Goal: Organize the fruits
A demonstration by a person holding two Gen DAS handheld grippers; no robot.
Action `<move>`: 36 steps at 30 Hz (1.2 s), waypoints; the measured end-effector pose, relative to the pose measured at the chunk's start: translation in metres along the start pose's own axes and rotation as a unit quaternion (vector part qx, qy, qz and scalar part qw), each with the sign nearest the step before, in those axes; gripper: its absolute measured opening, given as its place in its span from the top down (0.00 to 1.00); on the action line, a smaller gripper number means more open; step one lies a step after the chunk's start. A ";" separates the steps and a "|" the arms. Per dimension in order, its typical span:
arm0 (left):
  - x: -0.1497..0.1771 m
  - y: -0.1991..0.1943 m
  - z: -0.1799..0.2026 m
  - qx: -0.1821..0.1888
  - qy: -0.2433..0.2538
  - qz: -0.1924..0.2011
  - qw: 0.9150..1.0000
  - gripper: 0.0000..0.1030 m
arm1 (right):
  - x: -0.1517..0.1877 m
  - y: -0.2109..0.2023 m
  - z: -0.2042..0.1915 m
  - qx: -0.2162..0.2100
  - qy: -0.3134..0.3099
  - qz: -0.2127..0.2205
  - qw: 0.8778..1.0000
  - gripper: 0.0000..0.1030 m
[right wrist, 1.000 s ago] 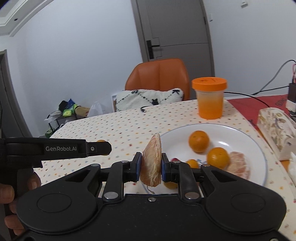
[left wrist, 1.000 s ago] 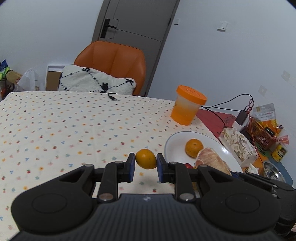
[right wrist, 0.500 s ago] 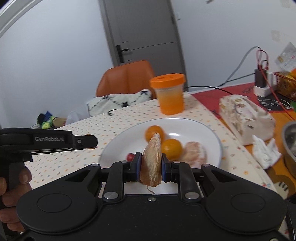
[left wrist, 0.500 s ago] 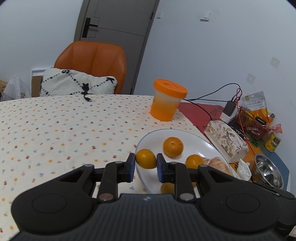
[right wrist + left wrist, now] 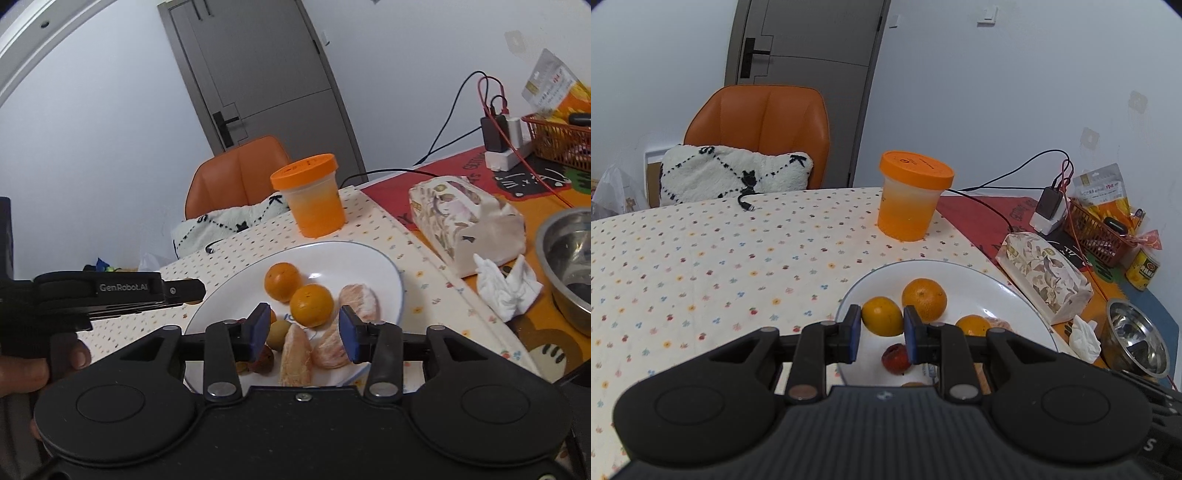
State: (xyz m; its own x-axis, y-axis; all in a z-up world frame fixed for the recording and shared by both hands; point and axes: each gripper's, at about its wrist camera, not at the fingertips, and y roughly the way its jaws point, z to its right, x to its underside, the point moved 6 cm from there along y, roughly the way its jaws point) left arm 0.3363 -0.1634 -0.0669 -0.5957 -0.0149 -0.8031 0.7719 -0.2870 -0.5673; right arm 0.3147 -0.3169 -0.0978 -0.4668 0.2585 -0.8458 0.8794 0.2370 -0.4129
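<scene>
Left tongs (image 5: 880,328): clamped on small orange (image 5: 882,316), over white plate (image 5: 979,284) rim. Right tongs (image 5: 302,332): spread wide, empty, above peeled segment (image 5: 294,354) lying on plate among oranges; plate on dotted worktop (image 5: 701,258)

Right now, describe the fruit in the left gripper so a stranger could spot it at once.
Find the white plate in front of the orange-lidded tub. Over its near-left rim, the left gripper pinches a small orange. It is the only fruit held between blue pads; the other oranges lie on the plate.
</scene>
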 end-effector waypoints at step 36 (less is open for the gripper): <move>0.005 -0.011 0.002 -0.038 0.035 -0.006 0.999 0.19 | 0.008 -0.015 -0.005 0.021 0.000 0.001 1.000 0.27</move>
State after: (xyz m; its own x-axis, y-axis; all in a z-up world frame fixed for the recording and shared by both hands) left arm 0.3243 -0.1620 -0.0645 -0.5899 0.0549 -0.8056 0.7812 -0.2139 -0.5865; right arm 0.2979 -0.3139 -0.0966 -0.4649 0.2590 -0.8466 0.8835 0.1970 -0.4249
